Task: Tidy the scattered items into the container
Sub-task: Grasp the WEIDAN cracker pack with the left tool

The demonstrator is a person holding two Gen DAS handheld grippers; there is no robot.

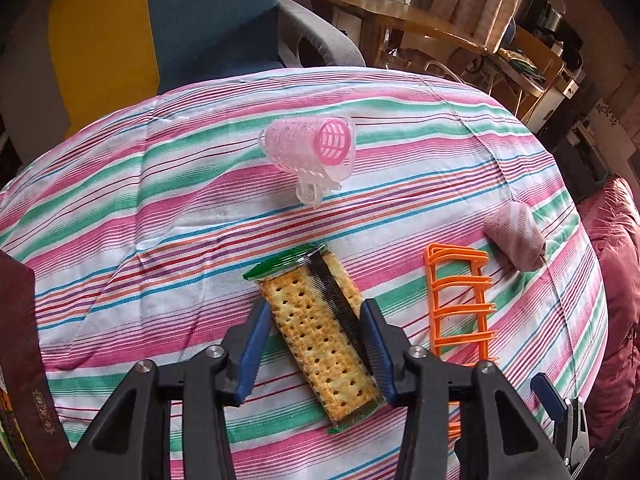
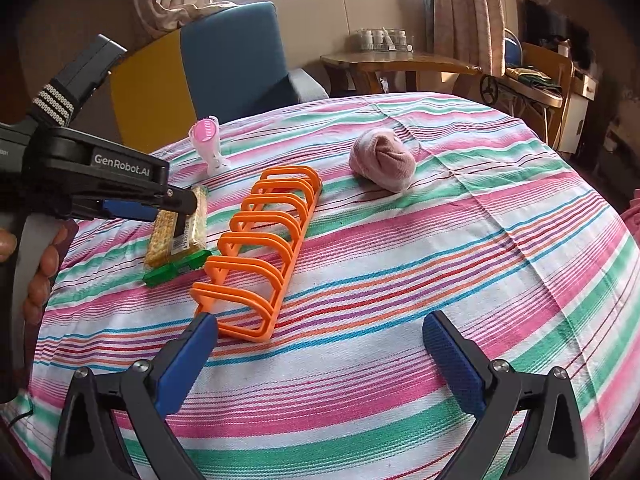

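A cracker packet [image 1: 320, 328] with green ends lies on the striped cloth. My left gripper [image 1: 316, 316] has a blue pad on each side of it, touching its long edges; in the right wrist view the packet [image 2: 188, 236] looks slightly tilted under that gripper [image 2: 182, 204]. An orange plastic rack [image 2: 260, 248] lies beside the packet, and also shows in the left wrist view [image 1: 460, 304]. A pink hair roller [image 1: 316, 148] in clear wrap lies farther back. A rolled pink sock [image 2: 382, 164] lies beyond the rack. My right gripper [image 2: 320, 332] is open and empty, its left finger next to the rack's near end.
The striped cloth [image 2: 440, 260] covers a rounded surface that drops off at all sides. A blue and yellow chair [image 2: 224, 64] stands behind it. A wooden table [image 2: 400, 60] with jars is at the back. A pink quilt [image 1: 616, 280] lies at the right.
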